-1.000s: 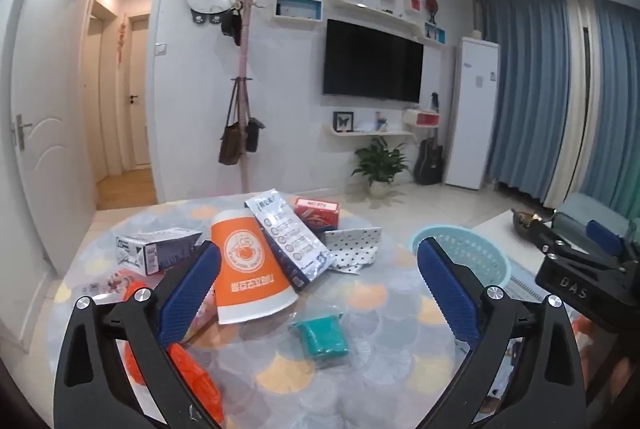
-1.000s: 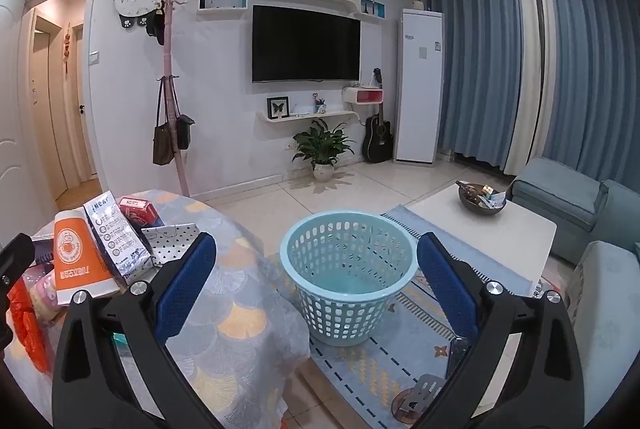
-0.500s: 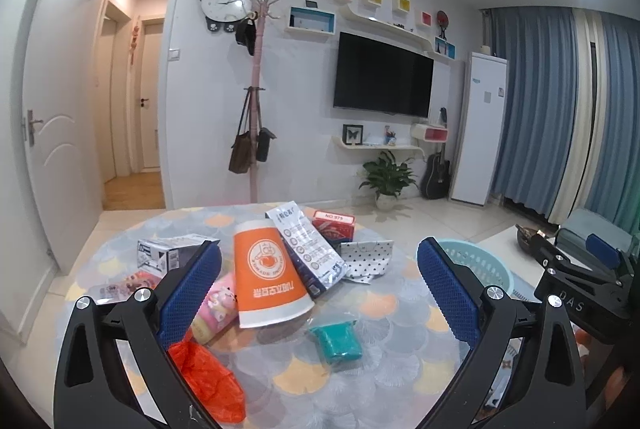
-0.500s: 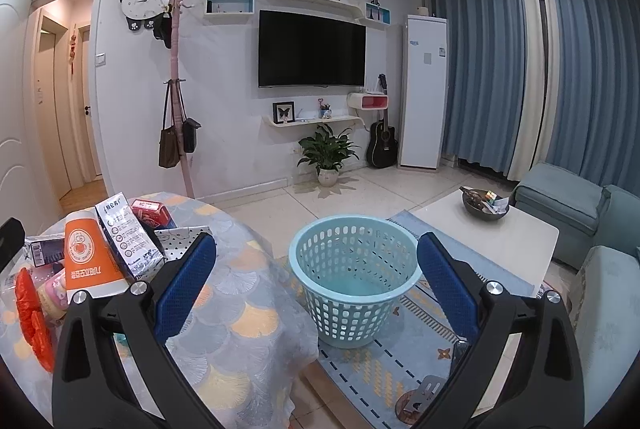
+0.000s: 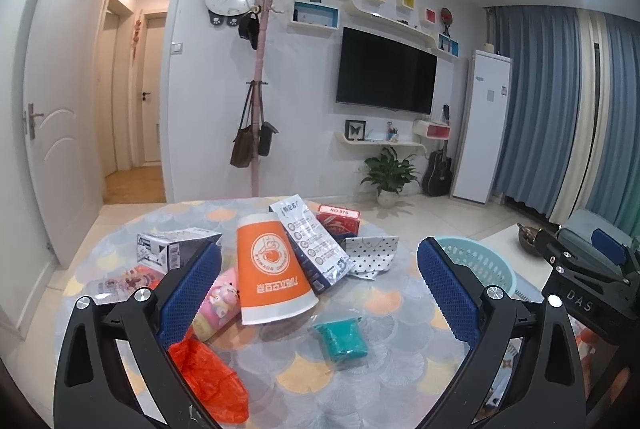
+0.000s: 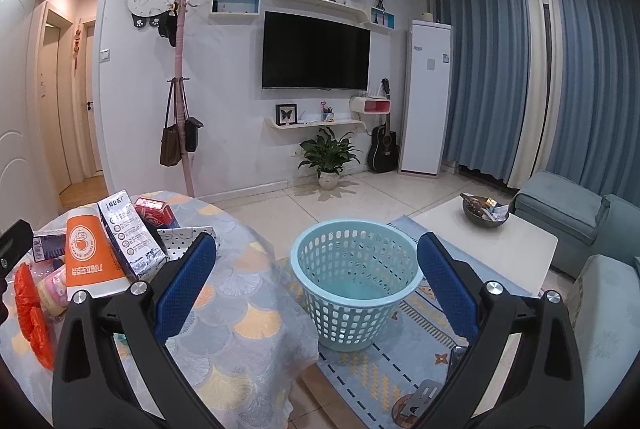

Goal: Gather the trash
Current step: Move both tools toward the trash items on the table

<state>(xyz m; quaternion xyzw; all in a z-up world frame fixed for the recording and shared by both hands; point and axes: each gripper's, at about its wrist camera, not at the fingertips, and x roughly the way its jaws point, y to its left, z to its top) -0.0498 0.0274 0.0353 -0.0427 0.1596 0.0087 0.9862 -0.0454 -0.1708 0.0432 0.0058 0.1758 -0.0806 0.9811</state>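
Orange stood out first in the left wrist view: a paper cup (image 5: 272,269) lay tipped on the round surface (image 5: 400,381), leaning against a silver pouch (image 5: 310,243). Around them lay a red box (image 5: 339,220), a dotted paper (image 5: 374,253), a grey carton (image 5: 172,247), a pink packet (image 5: 218,293), a teal wad (image 5: 346,339) and a crumpled orange bag (image 5: 212,385). The left gripper (image 5: 316,303) hung above this litter with its jaws spread wide and nothing between them.

From the right wrist view, the pale blue basket (image 6: 356,281) stood on the rug just beside the surface, and what showed of its inside looked bare. The right gripper (image 6: 316,299) was likewise agape and carried nothing, aimed toward the basket.

Judging by this, collection had not begun: every piece remained on the surface, none in the basket, and each had yet to be picked up and dropped in.
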